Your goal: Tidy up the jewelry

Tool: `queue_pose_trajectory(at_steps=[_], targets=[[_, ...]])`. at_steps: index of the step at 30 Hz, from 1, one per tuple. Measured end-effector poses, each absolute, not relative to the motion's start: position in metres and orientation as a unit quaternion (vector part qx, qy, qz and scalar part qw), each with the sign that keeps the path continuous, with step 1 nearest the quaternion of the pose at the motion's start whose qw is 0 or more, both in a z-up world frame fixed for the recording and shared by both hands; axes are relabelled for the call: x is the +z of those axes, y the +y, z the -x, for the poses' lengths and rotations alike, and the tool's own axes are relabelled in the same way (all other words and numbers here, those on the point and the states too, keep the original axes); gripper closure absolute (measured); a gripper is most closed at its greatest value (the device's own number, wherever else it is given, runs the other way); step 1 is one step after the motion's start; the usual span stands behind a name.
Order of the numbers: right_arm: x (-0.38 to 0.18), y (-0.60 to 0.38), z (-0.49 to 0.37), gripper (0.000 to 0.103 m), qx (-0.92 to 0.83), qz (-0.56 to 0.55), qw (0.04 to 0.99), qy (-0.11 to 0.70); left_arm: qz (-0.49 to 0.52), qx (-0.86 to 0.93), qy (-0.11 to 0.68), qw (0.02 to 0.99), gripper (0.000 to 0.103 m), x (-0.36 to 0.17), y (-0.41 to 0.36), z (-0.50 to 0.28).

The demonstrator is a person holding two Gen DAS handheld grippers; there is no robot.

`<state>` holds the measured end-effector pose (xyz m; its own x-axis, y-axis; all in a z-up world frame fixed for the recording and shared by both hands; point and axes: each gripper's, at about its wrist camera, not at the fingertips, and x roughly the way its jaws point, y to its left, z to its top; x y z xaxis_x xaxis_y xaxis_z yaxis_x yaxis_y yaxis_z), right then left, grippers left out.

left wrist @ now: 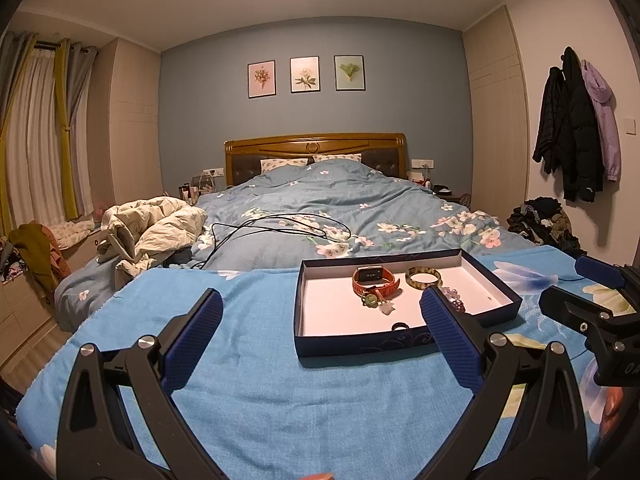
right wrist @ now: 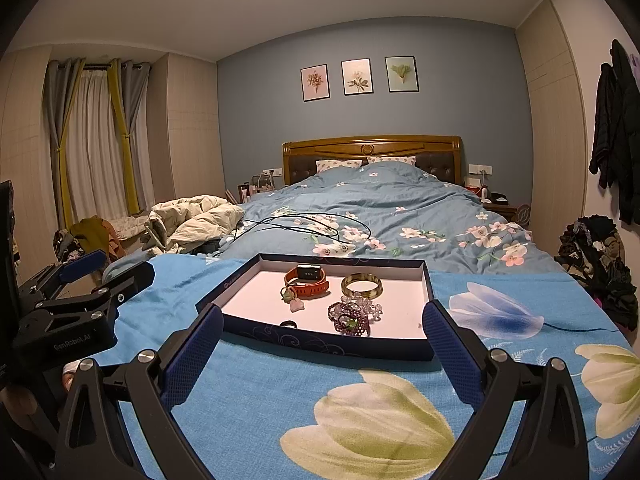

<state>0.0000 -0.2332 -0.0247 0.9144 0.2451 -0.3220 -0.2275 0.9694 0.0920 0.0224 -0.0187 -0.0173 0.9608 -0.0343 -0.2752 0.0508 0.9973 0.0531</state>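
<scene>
A shallow dark blue box (left wrist: 362,346) (right wrist: 320,346) with a white floor lies on a blue floral cloth. In it are an orange-strapped watch (left wrist: 374,280) (right wrist: 307,280), a gold-green bangle (left wrist: 423,279) (right wrist: 362,285), purple bead bracelets (right wrist: 354,318) (left wrist: 454,298), a green and white charm (left wrist: 378,304) (right wrist: 292,300) and a small dark ring (left wrist: 400,327) (right wrist: 288,324). My left gripper (left wrist: 322,310) is open and empty, in front of and left of the box. My right gripper (right wrist: 322,322) is open and empty, just before the box's near wall.
The blue floral cloth (left wrist: 256,380) (right wrist: 360,408) covers the foot of a bed. Behind it lie a flowered duvet (left wrist: 340,208), a black cable (left wrist: 280,226) and a heap of cream bedding (left wrist: 152,228). Clothes are piled at the right (left wrist: 540,224).
</scene>
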Motion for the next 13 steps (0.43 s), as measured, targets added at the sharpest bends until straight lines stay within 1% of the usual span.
queue_pose_trajectory(at_steps=[5, 9, 11, 13], targets=[[-0.025, -0.233, 0.0, 0.007, 0.122, -0.021, 0.977, 0.172, -0.031, -0.024, 0.14, 0.989, 0.005, -0.02, -0.021, -0.023], [-0.026, -0.244, -0.012, 0.007, 0.109, -0.001, 0.975, 0.195, -0.022, -0.025, 0.166, 0.986, 0.005, -0.024, -0.016, -0.033], [-0.034, -0.264, -0.028, 0.007, 0.091, 0.008, 0.97, 0.226, -0.016, -0.024, 0.185, 0.982, 0.005, -0.028, -0.01, -0.041], [-0.05, -0.292, -0.054, 0.007, 0.061, 0.021, 0.954, 0.292, -0.009, -0.023, 0.209, 0.978, 0.005, -0.034, -0.002, -0.052]])
